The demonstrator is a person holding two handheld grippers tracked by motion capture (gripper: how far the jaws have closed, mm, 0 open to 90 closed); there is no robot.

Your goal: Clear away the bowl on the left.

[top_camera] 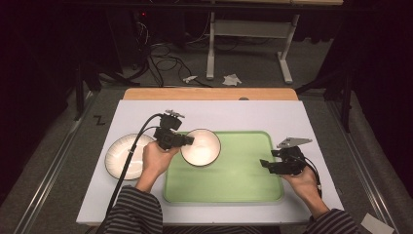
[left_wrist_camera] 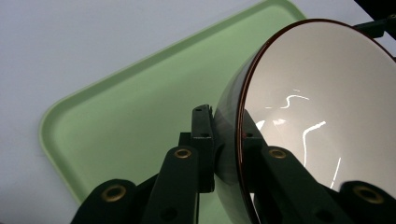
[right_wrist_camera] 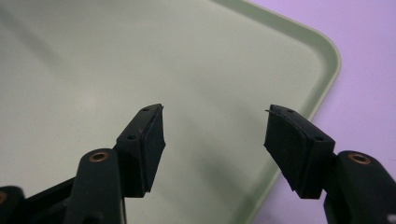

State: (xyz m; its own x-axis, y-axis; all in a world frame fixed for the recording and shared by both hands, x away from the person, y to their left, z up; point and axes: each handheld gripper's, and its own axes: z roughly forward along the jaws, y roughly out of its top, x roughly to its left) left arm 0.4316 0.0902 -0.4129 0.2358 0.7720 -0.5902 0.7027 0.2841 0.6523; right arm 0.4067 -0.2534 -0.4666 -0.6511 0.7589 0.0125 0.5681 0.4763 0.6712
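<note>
1 bowl [top_camera: 200, 147], 1 plate [top_camera: 122, 156], 1 green tray [top_camera: 234, 187], 2 grippers.

Bowl [left_wrist_camera: 322, 116] cut off by right and bottom edges in left gripper view; rim section hidden between pads. Green tray [left_wrist_camera: 130, 116] partly hidden behind bowl. Plate [top_camera: 122, 156] partly covered by left hand [top_camera: 158, 158] and cable. Tray's left side in right gripper view runs out of frame.

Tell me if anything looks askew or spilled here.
Nothing is spilled. The bowl is tilted, since the left hand-held gripper clamps its rim above the green tray. The plate lies flat.
</note>
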